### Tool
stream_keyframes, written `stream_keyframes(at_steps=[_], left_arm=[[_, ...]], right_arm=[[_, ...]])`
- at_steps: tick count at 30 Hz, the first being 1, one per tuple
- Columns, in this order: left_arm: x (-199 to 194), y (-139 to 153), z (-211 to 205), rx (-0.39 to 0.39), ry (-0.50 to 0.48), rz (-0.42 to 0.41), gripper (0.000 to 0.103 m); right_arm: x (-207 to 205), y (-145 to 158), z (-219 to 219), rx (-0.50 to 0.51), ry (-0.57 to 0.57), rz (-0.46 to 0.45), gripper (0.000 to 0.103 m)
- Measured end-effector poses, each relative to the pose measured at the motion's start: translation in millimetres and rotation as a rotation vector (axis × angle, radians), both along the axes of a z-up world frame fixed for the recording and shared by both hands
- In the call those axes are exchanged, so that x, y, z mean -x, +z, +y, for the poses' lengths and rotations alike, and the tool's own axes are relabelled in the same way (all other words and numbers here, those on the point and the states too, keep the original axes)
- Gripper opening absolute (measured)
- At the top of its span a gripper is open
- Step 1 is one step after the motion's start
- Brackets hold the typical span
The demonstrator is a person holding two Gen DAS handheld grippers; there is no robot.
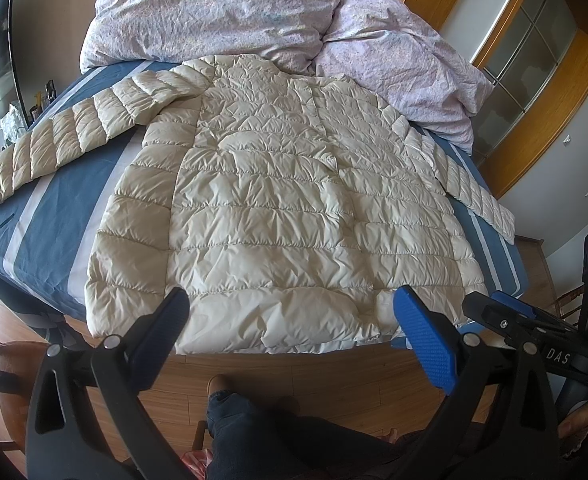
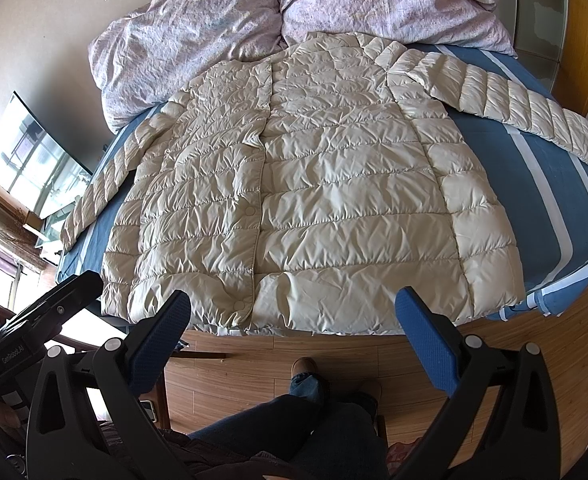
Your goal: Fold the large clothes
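Note:
A cream quilted puffer jacket [image 1: 278,200] lies flat on the bed, front up, hem toward me, both sleeves spread out to the sides. It also shows in the right wrist view [image 2: 302,184]. My left gripper [image 1: 292,308] is open and empty, held just short of the hem above the floor. My right gripper [image 2: 293,308] is open and empty too, also just before the hem. The right gripper's body shows at the right edge of the left wrist view [image 1: 534,328].
The bed has a blue sheet with white stripes [image 2: 554,208]. A crumpled lilac duvet [image 1: 254,12] is piled at the far end. A wooden floor [image 2: 254,364] and my legs [image 2: 306,420] lie below. A wooden door frame [image 1: 546,112] stands at the right.

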State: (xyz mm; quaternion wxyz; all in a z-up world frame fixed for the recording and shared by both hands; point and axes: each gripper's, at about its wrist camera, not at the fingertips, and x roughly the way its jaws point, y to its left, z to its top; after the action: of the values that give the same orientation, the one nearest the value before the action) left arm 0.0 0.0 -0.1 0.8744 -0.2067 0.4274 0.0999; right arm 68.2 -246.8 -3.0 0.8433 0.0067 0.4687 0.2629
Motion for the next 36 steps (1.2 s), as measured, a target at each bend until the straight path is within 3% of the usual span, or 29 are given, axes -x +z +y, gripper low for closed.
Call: stream_keyframes(at_steps=[36], left_arm=[[-0.1, -0.1, 0.1, 0.001, 0.000, 0.001, 0.101]], right_arm=[[-2.2, -1.8, -2.1, -0.001, 0.000, 0.001, 0.102]])
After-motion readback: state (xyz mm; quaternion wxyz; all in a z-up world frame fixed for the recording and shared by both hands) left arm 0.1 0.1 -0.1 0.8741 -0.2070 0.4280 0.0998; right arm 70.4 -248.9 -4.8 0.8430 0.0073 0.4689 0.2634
